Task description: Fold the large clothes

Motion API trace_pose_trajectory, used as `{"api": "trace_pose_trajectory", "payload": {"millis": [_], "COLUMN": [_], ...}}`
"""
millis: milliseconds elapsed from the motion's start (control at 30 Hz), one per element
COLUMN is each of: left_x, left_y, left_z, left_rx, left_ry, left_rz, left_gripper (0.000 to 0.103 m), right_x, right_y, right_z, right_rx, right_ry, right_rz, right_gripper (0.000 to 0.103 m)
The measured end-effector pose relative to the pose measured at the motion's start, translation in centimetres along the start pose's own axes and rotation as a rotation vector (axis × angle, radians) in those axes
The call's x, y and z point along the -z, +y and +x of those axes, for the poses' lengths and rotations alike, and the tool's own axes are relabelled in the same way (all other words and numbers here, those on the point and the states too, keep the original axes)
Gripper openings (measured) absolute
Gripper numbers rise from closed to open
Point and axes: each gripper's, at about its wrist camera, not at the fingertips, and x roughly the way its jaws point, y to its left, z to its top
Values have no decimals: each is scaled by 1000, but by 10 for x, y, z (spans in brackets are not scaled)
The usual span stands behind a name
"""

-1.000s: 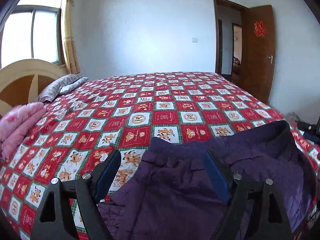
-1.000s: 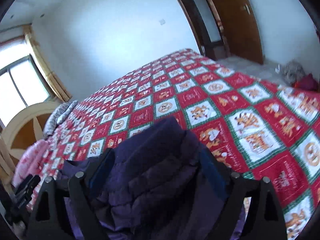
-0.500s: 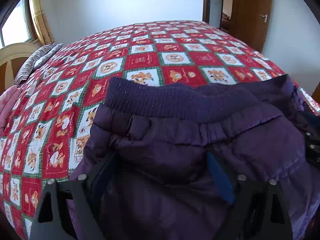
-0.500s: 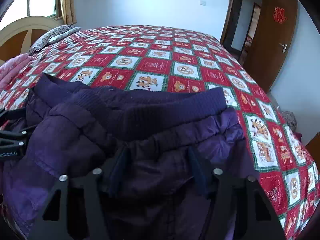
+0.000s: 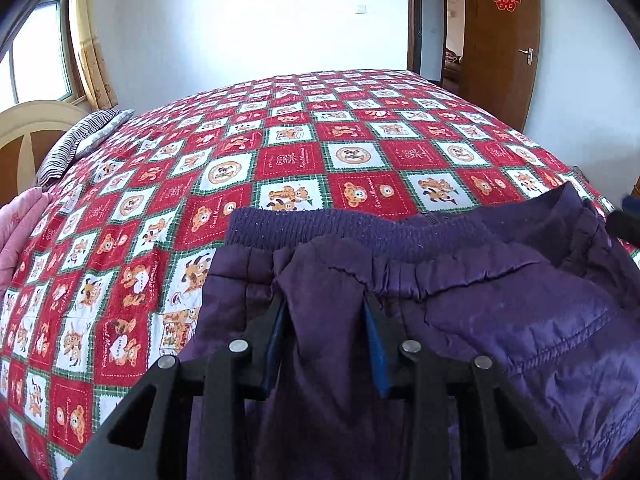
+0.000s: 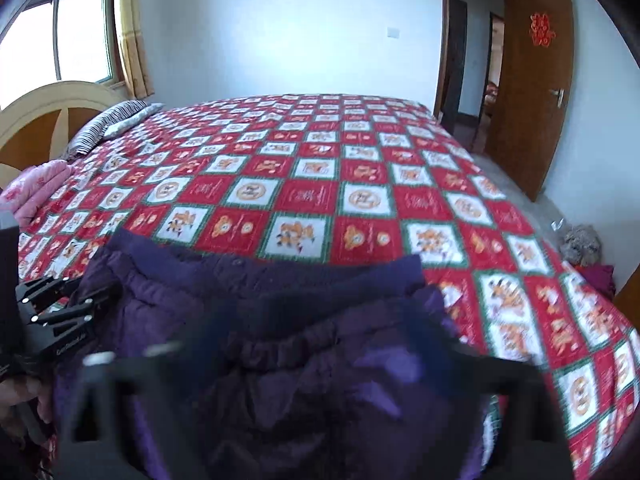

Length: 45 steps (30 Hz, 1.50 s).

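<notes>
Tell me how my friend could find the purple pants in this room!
Look at the big bed with the red-and-white teddy-bear quilt. On its near edge lie the purple pants, puffy and shiny, with a ribbed knit waistband facing the far wall. The pink bedding and striped pillow sit by the headboard; only the pants are dark purple.

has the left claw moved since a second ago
Yes. The left claw came forward and down over the purple trousers, toward their waistband, and is closing on a fold.

Sunlit white-walled bedroom [image 5: 248, 40] (door [image 5: 500, 40] open)
</notes>
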Motion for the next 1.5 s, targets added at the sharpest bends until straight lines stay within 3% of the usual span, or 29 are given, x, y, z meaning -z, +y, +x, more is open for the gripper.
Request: {"api": "trace_pose_trajectory", "payload": {"millis": [100, 200, 267, 333, 367, 400, 500, 600, 667, 733, 767, 800, 833, 867, 967, 1000, 1033, 1067, 1233, 1333, 1400, 1500], "left_x": [3, 4, 4, 3, 2, 1, -7, -10, -7, -4, -3, -3, -2, -2, -1, -1, -1, -2, -6, -15, -21, -20], "left_y": [3, 5, 5, 7, 8, 9, 9, 5, 5, 6, 6, 6, 6, 6, 4, 3, 3, 5, 8, 4, 4, 5], "left_z": [0, -2, -4, -7, -11, -16, -27, -16, -6, -5, -4, -5, -5, -5, -4, -4, -5, -9, -37, -31, -12, 28], "left_rx": [11, 11, 9, 13, 12, 11, -1, -18, -18, -14, -13, -13, -13, -13, -8, -11, -10, -5, -7, -27, -43, -40], "left_ry": [-8, -20, -27, -41, -55, -71, -112, -90, -62, -66, -66, -68, -69, -71, -73, -75, -77, -89, -179, -177, -132, -16], "left_rz": [-17, -23, -27, -35, -39, -44, -43, -21, -22, -28, -31, -31, -31, -30, -26, -22, -21, -29, -47, -33, -31, -30], "left_gripper": [38, 37, 34, 30, 28, 27, 27, 27, 27, 27, 27, 27, 27, 27, 27, 27, 26, 24, 23, 23, 23, 25], "right_x": [16, 23, 25, 25, 24, 22, 10, 0, 0, 2, 4, 5, 5, 6, 14, 15, 15, 15, 11, -4, -12, -5], "right_y": [13, 14, 13, 13, 12, 9, -3, -9, -8, -3, 1, 4, 8, 9, 10, 11, 12, 13, 6, 3, -3, -7], "right_z": [24, 49, 54, 49, 43, 35, 25, 36, 40, 38, 35, 34, 39, 48, 77, 77, 72, 68, 41, 32, 48, 90], "right_rx": [32, 67, 70, 70, 73, 78, 66, 32, 21, -5, -7, 21, 46, 48, 56, 60, 59, 63, 54, 86, 86, 100], "right_ry": [107, 179, 172, 157, 132, 95, 50, 74, 90, 90, 58, 45, 70, 106, 214, 205, 185, 175, 70, 4, 29, 150], "right_rz": [-79, -95, -94, -103, -101, -89, -41, -15, -9, -21, -29, -47, -68, -73, -83, -94, -97, -98, -52, -28, -9, -15], "right_gripper": [67, 69, 62, 34, 25, 1, 0, 0, 11, 89, 97, 95, 83, 78, 75, 62, 29, 21, 20, 20, 20, 21]}}
